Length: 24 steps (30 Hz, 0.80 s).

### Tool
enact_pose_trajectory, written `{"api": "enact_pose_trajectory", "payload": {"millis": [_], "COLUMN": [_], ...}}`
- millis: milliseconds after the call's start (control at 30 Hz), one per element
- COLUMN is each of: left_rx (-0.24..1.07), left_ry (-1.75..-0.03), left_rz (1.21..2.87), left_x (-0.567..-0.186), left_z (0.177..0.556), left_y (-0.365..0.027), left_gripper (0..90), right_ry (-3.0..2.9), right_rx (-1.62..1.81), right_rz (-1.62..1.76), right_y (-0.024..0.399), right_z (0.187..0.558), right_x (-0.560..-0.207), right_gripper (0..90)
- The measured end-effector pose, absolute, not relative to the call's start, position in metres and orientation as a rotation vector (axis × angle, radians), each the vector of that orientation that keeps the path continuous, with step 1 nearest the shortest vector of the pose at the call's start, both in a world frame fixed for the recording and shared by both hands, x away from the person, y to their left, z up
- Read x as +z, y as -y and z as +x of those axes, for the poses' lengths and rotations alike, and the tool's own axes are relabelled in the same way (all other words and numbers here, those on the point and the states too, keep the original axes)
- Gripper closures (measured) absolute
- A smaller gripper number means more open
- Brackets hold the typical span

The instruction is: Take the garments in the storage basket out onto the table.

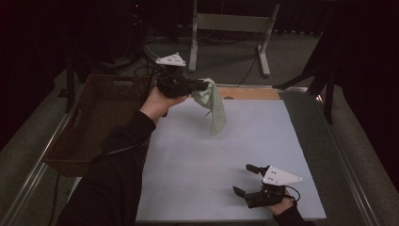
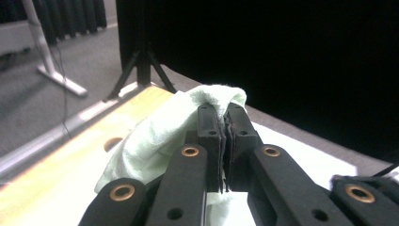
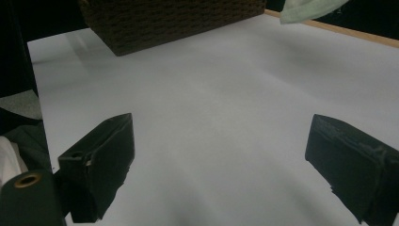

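The left gripper (image 1: 203, 86) pinches a pale green cloth (image 1: 212, 106) above the far table (image 1: 197, 155); the right gripper (image 1: 246, 179), near right, gapes empty.

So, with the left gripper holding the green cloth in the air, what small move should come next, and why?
Probably carry the left gripper sideways toward the wicker basket. Its jaws are shut on the pale green cloth, which hangs clear of the white table, and the basket sits just to the left. The right gripper rests open, holding nothing.
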<state>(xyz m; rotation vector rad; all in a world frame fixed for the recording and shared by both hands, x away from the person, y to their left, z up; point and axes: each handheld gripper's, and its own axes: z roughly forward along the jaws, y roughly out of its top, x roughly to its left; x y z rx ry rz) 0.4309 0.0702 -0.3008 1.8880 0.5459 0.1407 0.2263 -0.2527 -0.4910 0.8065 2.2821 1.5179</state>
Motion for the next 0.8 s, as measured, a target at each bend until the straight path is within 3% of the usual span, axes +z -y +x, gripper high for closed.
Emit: {"api": "enact_pose_trajectory", "payload": {"millis": [567, 800], "left_rx": [0.13, 0.149], "left_ry": [-0.543, -0.578], "left_rz": [1.953, 1.946], "left_x": [-0.312, -0.315], "left_z": [0.447, 0.451], "left_y": [-0.013, 0.001], "left_gripper": [86.7, 81.1], "right_ry": [-2.274, -2.269], "right_rx": [1.53, 1.529], "right_rz": [0.81, 0.811], "right_y": [0.255, 0.255], "right_z": [0.226, 0.227], "right_x": [-0.49, -0.49], "right_gripper": [9.2, 9.2]}}
